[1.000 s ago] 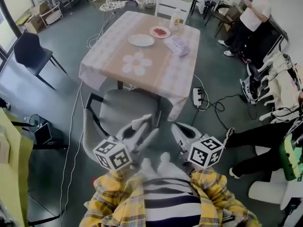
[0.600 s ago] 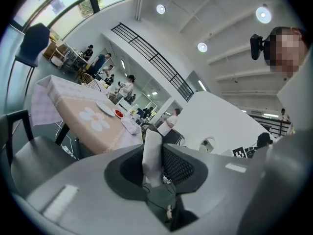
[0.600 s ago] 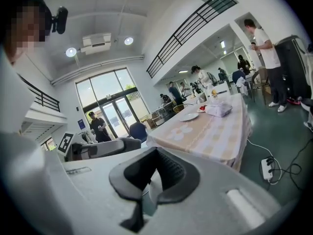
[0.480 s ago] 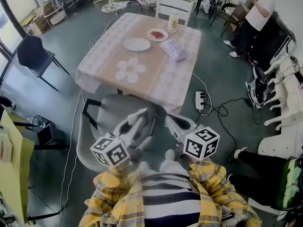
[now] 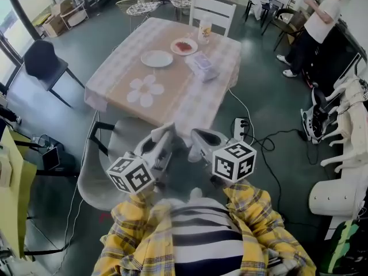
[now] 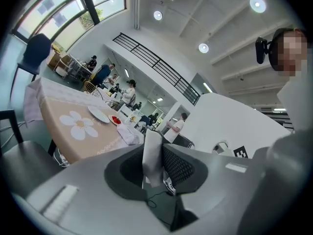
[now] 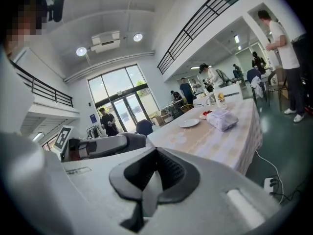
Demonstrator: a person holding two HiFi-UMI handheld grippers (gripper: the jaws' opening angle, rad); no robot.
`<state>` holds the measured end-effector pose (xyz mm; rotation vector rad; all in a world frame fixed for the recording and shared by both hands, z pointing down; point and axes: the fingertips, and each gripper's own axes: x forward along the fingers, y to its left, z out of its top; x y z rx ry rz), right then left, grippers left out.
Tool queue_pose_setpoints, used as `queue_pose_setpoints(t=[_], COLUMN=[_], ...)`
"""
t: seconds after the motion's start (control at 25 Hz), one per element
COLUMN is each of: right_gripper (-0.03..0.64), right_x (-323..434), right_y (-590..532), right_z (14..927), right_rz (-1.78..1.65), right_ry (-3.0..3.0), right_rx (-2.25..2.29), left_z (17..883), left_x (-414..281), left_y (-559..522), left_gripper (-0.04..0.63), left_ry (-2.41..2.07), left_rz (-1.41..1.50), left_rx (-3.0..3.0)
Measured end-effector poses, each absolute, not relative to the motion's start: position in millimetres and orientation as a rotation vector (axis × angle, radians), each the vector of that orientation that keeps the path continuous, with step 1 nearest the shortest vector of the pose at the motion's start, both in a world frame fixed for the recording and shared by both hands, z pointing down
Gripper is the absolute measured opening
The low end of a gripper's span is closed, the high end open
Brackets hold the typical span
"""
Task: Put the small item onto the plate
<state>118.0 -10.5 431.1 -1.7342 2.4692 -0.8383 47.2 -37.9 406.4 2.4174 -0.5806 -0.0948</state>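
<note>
You hold both tongs low in front of your chest, well short of the surface point(image 5: 172, 96), and neither one touches anything. Your left tongs point(image 5: 165, 134) point level toward the surface with the jaws a small way apart. In the left gripper view a sliver of floor and cable shows through the gap, and nothing sits between them. Your right tongs point(image 5: 195, 138), just beside the left, tilt slightly downward. In the right gripper view their jaws meet at the tip with nothing caught there. A grey chair point(image 5: 112, 154) stands under the left tongs, pushed up to the near edge of the surface. The surface wears a pale checked cloth with a tan middle panel and a white flower print point(image 5: 142, 91). The plate point(image 5: 156, 58), white and bare, lies beyond the flower, toward the far side. Just past it to the right, a smaller dish point(image 5: 174, 43) carries red pieces point(image 5: 184, 46); whether those are the small item meant cannot be told from here. A pale wrapped bundle point(image 5: 202, 65) lies right of the plate. A cup point(image 5: 203, 30) stands at the far edge in front of a white chair point(image 5: 213, 9). A power strip point(image 5: 240, 129) lies on the floor by the near right corner of the surface, and a person in a white top point(image 5: 319, 17) stands well off to the right.
</note>
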Motion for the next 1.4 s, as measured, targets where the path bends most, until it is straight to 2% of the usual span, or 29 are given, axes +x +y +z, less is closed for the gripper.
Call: queue_pose_setpoints(t=[0.76,1.4], right_gripper=[-0.002,-0.002], right_x=[151,164], right_y=[-72,-194], right_z=[425,428], right_rz=[-0.835,-0.835], right_ry=[2.571,2.669], right_rx=[-1.632,-1.658], left_z=[413,425], left_x=[95,110], left_y=[-100,-223], left_gripper=[0.083,0.083], left_ry=[-0.736,-0.756], left_rz=[-0.124,-0.158], left_rx=[2.355,2.314])
